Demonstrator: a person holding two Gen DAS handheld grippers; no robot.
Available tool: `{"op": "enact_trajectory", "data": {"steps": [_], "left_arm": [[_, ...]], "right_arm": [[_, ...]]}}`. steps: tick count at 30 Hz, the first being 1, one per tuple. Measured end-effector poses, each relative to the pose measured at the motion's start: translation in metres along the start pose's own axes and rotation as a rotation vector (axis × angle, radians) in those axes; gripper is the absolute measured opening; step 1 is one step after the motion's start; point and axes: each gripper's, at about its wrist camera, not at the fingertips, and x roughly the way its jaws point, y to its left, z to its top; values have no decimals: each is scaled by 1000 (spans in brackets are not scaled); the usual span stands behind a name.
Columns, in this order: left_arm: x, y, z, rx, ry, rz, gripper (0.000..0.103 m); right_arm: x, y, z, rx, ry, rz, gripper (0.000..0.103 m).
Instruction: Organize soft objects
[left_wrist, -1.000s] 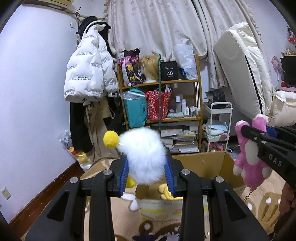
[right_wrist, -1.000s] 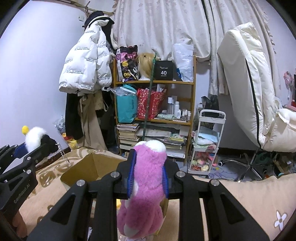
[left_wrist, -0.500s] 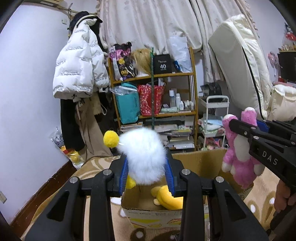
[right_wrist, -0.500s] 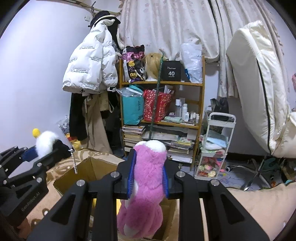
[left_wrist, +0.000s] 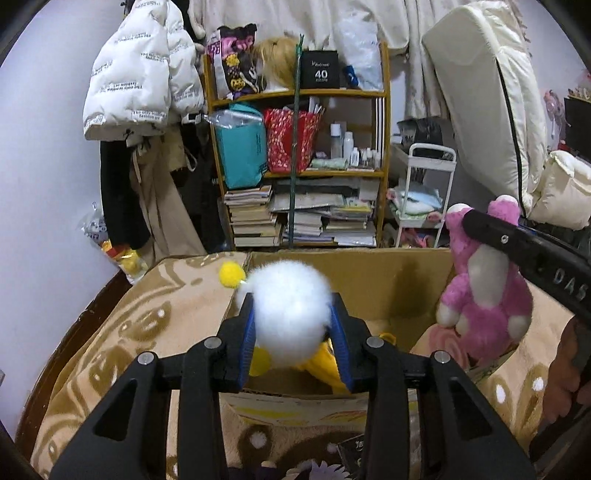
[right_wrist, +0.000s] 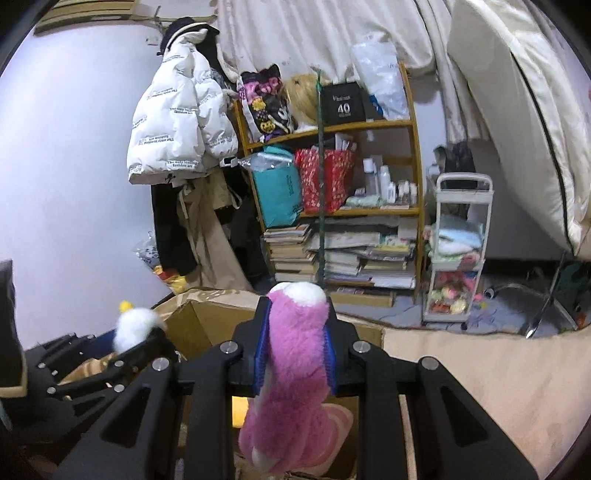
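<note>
In the left wrist view my left gripper (left_wrist: 291, 311) holds a fluffy white plush toy (left_wrist: 288, 317) with a yellow pompom above an open cardboard box (left_wrist: 369, 280). Its jaws are opening, though the blue pads still press the fur. A yellow plush (left_wrist: 321, 365) lies inside the box. My right gripper (right_wrist: 297, 310) is shut on a pink plush bear (right_wrist: 291, 365), which hangs over the box's right side (right_wrist: 214, 317). The bear (left_wrist: 484, 295) also shows in the left wrist view, and the white toy (right_wrist: 133, 328) shows at the left of the right wrist view.
The box sits on a beige patterned blanket (left_wrist: 147, 332). Behind it stand a crowded wooden bookshelf (left_wrist: 295, 166), a white trolley (left_wrist: 424, 192) and a hanging white puffer jacket (left_wrist: 140, 81). A folded mattress (left_wrist: 487, 92) leans at the right.
Both grippers have come down and forward with their toys, so the box now sits closer and lower under them. The views tilt further down into the box.
</note>
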Motion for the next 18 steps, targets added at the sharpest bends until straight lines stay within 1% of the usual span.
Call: {"op": "enact_trajectory", "data": {"steps": [1, 2, 3, 4, 5, 6, 7, 9, 11, 12, 15, 17, 18], "left_arm": [[1, 0, 0, -1, 6, -2, 39], [0, 0, -1, -1, 8, -4, 46], [0, 1, -1, -1, 6, -2, 51], [-2, 0, -1, 3, -2, 5, 57], [-3, -1, -2, 10, -13, 26, 62], [-4, -1, -3, 15, -16, 42, 67], [-3, -2, -4, 21, -12, 60, 76], [-3, -2, -6, 27, -7, 83, 77], [-3, -2, -8, 31, 7, 87, 78], [-4, -1, -8, 29, 14, 84, 78], [-10, 0, -10, 29, 19, 90, 87], [-15, 1, -9, 29, 14, 94, 90], [-17, 2, -9, 26, 15, 95, 91]], "right_arm": [[2, -3, 0, 15, 14, 14, 28], [3, -4, 0, 23, 21, 16, 32], [4, -7, 0, 34, 27, 15, 35], [4, -9, -1, 45, 31, 17, 42], [5, -10, -1, 50, 35, 20, 46], [5, -11, -1, 56, 38, 22, 46], [5, -11, -1, 55, 41, 18, 46], [6, -10, -1, 47, 49, 13, 49], [4, -9, -1, 39, 50, -1, 63], [3, -9, -1, 36, 49, -6, 65], [-2, -6, -1, 32, 51, -13, 71], [-4, -6, -1, 26, 51, -17, 83], [-7, -4, -1, 17, 48, -21, 86]]}}
